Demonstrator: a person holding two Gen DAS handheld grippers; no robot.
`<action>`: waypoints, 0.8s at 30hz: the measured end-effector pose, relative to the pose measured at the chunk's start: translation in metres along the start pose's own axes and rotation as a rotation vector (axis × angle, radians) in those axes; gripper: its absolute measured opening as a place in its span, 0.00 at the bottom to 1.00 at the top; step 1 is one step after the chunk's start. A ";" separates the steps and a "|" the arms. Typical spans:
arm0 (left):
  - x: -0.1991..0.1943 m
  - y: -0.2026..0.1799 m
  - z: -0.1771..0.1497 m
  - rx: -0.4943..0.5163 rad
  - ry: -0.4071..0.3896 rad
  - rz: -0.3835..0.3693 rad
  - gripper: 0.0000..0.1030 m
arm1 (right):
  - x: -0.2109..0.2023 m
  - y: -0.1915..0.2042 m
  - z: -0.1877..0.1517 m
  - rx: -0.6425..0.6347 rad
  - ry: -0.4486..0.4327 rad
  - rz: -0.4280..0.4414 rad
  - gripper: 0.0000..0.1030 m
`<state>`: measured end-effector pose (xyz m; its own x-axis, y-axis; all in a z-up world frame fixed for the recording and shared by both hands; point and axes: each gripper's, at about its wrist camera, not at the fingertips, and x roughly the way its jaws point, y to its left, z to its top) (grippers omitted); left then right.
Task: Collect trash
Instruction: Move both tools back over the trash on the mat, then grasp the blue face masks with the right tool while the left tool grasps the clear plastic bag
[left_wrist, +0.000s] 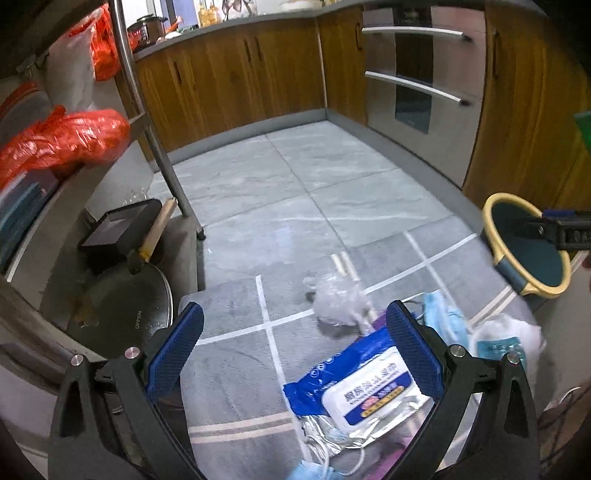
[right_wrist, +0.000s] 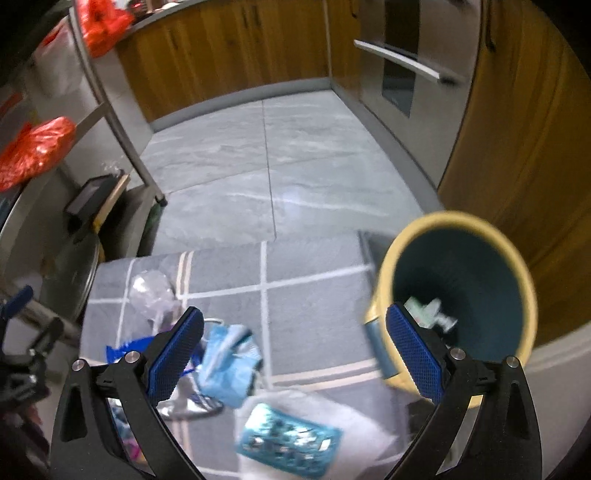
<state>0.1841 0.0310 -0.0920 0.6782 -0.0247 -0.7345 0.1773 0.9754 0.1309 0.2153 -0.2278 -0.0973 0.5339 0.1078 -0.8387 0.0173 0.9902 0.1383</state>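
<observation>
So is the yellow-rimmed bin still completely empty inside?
No, the right wrist view shows a few crumpled pale green and white scraps lying at the bottom of the bin.

Dim, cool indoor light. Soft glare patch on floor tiles (right_wrist: 291, 195) at 12 o'clock. Strong fisheye bending and dark vignette at all edges. Right wrist view motion-blurred, worst on bin (right_wrist: 458, 291) at 3 o'clock.

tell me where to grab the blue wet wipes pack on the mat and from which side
Grip the wet wipes pack across its soft blue film edge, beside the raised white lid, coming straight down from above with the left gripper, which is open above it. The pack lies flat on the mat, so a side approach finds nothing to pinch.
</observation>
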 end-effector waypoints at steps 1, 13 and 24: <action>0.004 0.001 0.000 -0.010 0.007 -0.009 0.95 | 0.005 0.004 -0.003 0.001 0.006 0.001 0.95; 0.063 -0.001 0.002 -0.160 0.096 -0.090 0.94 | 0.056 0.036 -0.030 -0.062 0.155 0.071 0.93; 0.112 -0.019 0.006 -0.129 0.192 -0.093 0.78 | 0.081 0.041 -0.039 -0.074 0.279 0.133 0.60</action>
<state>0.2606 0.0085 -0.1727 0.5129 -0.0861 -0.8541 0.1320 0.9910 -0.0206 0.2265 -0.1755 -0.1800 0.2747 0.2469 -0.9293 -0.1046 0.9684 0.2264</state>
